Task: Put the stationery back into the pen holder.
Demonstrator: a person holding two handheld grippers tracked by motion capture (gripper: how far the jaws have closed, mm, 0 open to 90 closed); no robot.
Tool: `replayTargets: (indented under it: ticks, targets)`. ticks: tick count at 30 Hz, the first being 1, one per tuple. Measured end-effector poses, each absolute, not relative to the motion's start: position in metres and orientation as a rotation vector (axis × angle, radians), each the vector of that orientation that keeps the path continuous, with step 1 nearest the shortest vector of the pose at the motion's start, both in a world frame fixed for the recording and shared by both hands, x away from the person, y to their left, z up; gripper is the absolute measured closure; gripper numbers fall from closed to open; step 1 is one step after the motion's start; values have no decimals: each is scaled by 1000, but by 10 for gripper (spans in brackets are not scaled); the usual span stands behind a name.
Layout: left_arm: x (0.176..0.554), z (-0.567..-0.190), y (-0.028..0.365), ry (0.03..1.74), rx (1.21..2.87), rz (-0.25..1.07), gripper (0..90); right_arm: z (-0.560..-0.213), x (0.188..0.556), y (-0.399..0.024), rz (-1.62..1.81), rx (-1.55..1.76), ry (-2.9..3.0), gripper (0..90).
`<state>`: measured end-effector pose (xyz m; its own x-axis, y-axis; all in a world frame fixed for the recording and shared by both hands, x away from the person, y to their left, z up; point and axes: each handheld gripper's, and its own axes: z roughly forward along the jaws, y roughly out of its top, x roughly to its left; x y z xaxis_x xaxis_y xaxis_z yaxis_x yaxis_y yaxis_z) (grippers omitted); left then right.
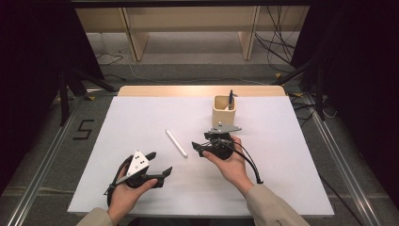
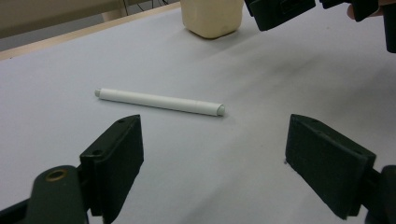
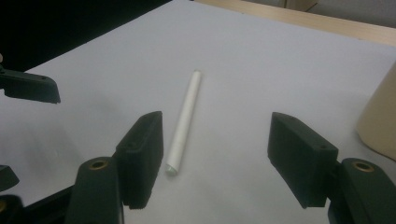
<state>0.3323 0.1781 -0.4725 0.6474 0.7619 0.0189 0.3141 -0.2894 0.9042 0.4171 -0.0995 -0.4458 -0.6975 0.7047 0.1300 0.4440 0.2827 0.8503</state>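
We see a slim white marker (image 1: 176, 143), capped and round-ended, lying flat mid-frame on the white bench (image 1: 141, 113); our right claw (image 3: 215, 154) gapes around its near tip, our left claw (image 2: 212, 158) gapes empty.

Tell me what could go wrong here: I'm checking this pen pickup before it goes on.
1. The white pen lies flat and round on the table; the right gripper has it beside its left-hand jaw, not centred, so closing could nudge or roll it away.
2. The left gripper waits open close by, so the two could bump.
3. The holder already has a dark pen, narrowing the opening.
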Motion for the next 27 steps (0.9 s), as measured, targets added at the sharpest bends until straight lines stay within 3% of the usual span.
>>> replayTargets:
  ticks: [27]
  targets:
    - [332, -473, 178, 857, 1877, 562, 192, -469, 423, -57, 1328, 1024, 2340, 475]
